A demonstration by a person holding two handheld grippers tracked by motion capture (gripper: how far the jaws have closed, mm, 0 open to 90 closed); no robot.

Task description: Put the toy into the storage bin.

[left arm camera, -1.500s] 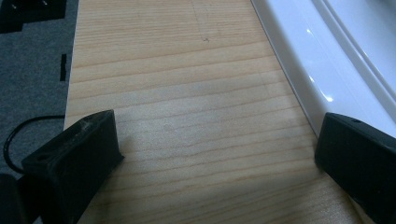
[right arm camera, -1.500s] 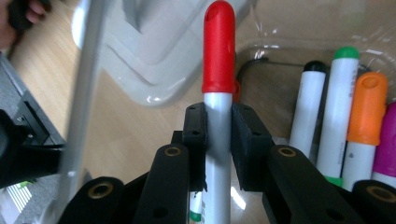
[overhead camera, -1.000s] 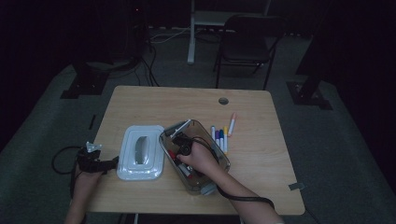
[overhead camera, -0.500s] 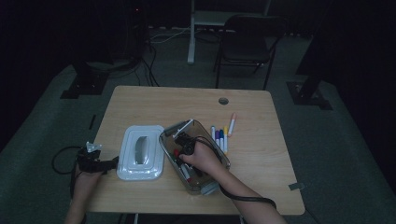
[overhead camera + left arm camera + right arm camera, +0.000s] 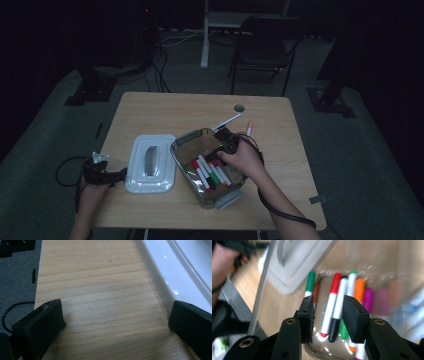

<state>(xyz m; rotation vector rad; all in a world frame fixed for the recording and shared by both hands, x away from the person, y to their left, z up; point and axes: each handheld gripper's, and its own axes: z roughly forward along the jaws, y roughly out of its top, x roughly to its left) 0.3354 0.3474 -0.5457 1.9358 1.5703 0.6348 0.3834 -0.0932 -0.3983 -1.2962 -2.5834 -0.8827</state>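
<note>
A clear plastic bin at the table's centre holds several markers, red, green, white and orange. My right gripper hovers over the bin's far right part. Its jaws have just been opening and nothing is between them; the markers lie loose in the bin below. My left gripper rests at the table's left edge beside the white lid. Its jaws stand wide open over bare wood, with the lid's rim by one jaw.
A white marker and an orange-capped marker lie on the table behind the bin. A round hole sits near the far edge. A chair stands beyond the table. Cables trail off both grippers.
My right gripper has lifted and moved toward the bin's far right end, uncovering the markers inside, and its jaws have opened. The left gripper has stayed put.
</note>
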